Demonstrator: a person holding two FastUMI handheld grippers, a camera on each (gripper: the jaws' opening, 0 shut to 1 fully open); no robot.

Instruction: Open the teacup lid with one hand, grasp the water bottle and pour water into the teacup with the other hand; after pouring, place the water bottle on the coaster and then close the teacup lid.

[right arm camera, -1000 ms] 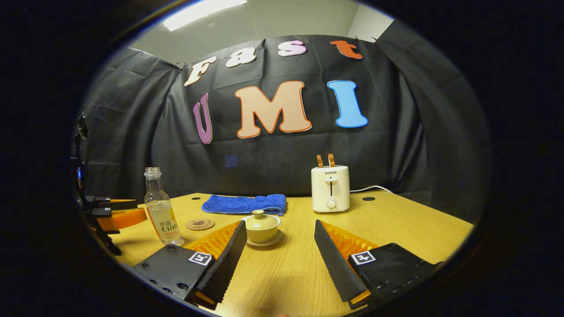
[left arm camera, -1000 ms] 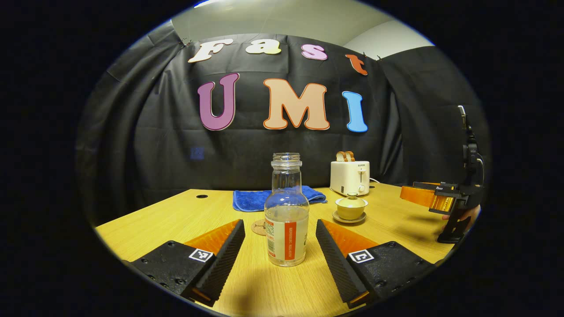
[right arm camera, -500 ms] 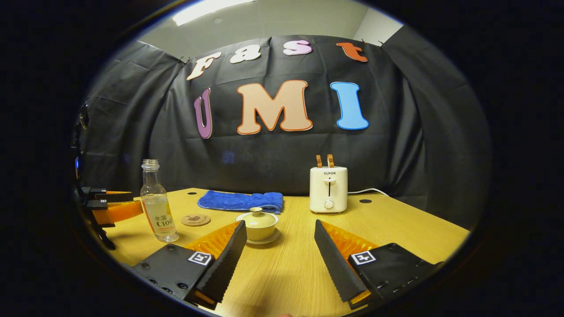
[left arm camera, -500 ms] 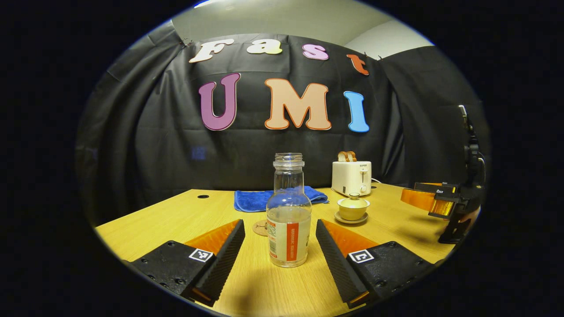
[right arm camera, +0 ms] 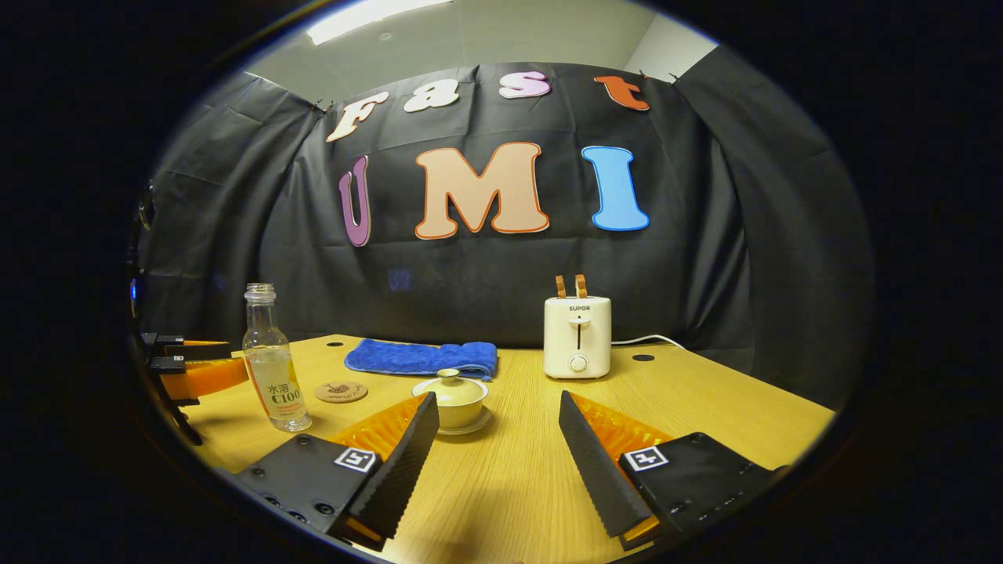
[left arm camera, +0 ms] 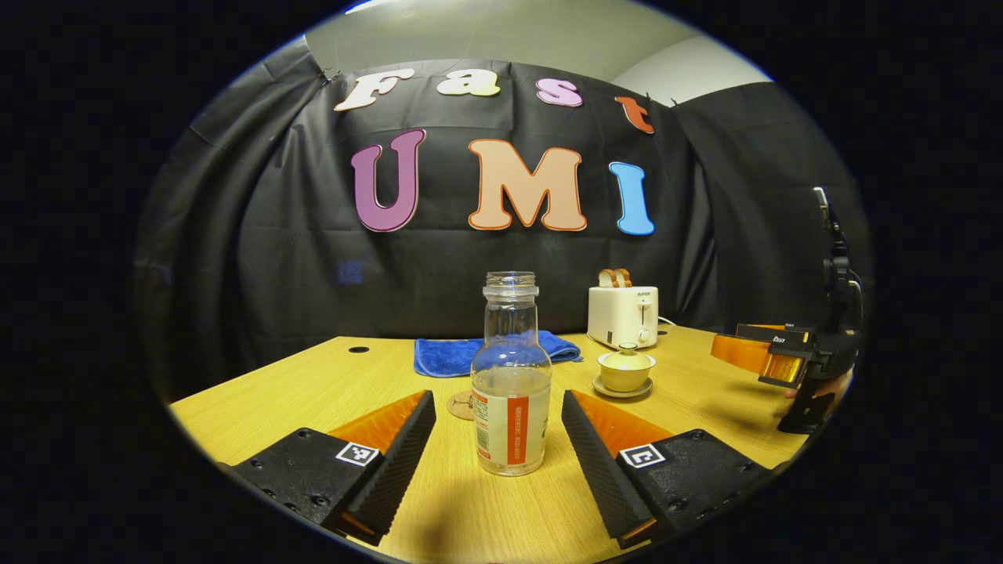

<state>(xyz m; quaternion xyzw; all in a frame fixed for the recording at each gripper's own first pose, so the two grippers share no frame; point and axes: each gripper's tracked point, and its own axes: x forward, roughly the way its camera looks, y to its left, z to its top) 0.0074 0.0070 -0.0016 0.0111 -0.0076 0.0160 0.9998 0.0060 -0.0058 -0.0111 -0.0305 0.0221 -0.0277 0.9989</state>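
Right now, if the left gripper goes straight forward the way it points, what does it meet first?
Most likely the water bottle, standing upright between the open fingers of the left gripper. The coaster lies behind it.

One bottle, one lidded teacup on one saucer, one coaster, one towel, one toaster, two toast slices, two tools.

Clear glossy bottle; wood-grain table

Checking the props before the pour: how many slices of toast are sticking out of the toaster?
2. Both stand upright side by side in the slots on top of the white toaster, at the back of the table: one toast slice left, the other right.
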